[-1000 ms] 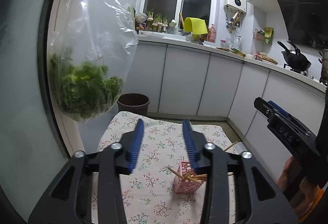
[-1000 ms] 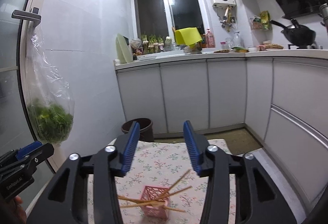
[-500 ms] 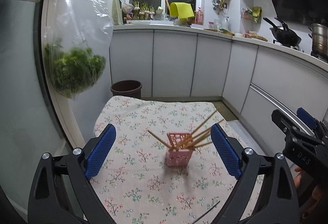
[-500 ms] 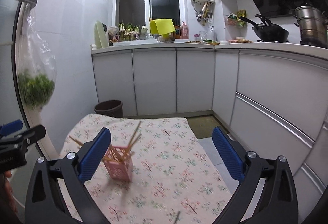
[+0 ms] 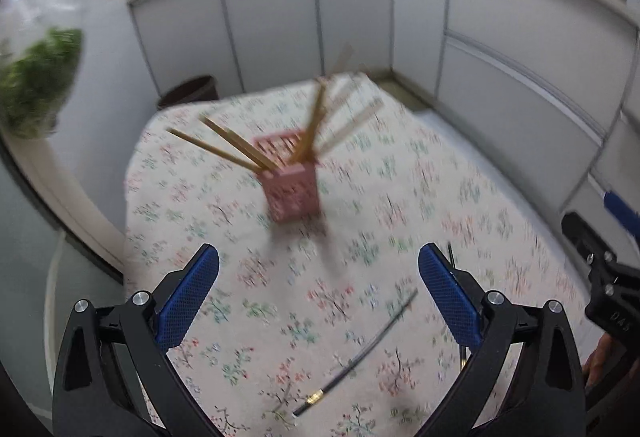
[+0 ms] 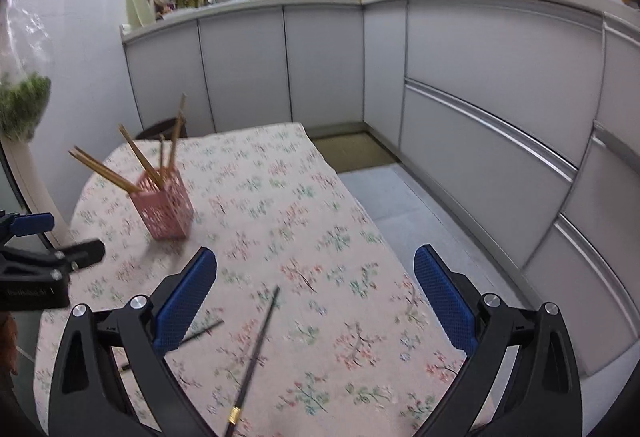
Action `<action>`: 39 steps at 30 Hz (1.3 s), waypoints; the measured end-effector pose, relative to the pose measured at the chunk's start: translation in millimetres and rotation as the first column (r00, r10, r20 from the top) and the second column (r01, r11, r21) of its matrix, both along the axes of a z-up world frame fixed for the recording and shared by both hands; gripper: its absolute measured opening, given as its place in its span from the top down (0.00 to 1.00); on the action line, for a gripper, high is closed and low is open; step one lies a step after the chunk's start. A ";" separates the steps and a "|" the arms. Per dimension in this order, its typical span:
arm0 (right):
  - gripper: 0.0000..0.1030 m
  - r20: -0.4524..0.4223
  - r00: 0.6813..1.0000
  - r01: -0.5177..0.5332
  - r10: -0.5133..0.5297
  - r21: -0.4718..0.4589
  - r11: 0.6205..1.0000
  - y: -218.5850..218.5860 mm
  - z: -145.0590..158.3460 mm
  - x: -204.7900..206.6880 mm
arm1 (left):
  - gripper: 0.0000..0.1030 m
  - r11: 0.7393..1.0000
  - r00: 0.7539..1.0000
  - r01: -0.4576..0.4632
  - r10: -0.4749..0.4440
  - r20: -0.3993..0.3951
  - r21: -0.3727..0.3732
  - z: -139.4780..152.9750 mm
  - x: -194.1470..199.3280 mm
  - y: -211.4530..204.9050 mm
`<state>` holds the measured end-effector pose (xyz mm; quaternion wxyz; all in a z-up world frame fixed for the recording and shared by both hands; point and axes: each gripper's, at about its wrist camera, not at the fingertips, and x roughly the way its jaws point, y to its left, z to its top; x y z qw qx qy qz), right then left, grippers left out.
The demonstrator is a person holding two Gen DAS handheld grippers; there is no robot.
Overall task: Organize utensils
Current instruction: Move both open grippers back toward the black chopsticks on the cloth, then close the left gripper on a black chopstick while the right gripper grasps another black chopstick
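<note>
A pink lattice holder (image 5: 291,183) with several wooden chopsticks (image 5: 224,147) stands on the floral tablecloth (image 5: 380,205); it also shows in the right wrist view (image 6: 163,205). A black chopstick with a gold band (image 5: 360,351) lies on the cloth between my left gripper's fingers. In the right wrist view a black chopstick (image 6: 256,353) lies between the fingers, and a second one (image 6: 202,331) lies partly behind the left finger. My left gripper (image 5: 318,301) is open and empty. My right gripper (image 6: 314,301) is open and empty.
White kitchen cabinets (image 6: 460,85) run along the back and right. A brown bin (image 5: 188,93) stands behind the table. A bag of greens (image 5: 36,93) hangs at the left. The table's right edge (image 6: 360,205) drops to a grey floor.
Both grippers have opened wide and tilted down toward the table. The black chopsticks have come into view on the cloth. The left wrist view is blurred by motion.
</note>
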<state>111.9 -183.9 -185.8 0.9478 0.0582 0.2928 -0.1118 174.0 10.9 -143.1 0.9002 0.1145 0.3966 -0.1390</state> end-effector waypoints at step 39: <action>0.28 -0.626 0.779 -0.004 0.049 0.072 0.997 40.1 -128.6 127.2 | 0.97 0.988 0.911 0.148 -0.155 -0.383 -0.049 -120.1 17.8 33.0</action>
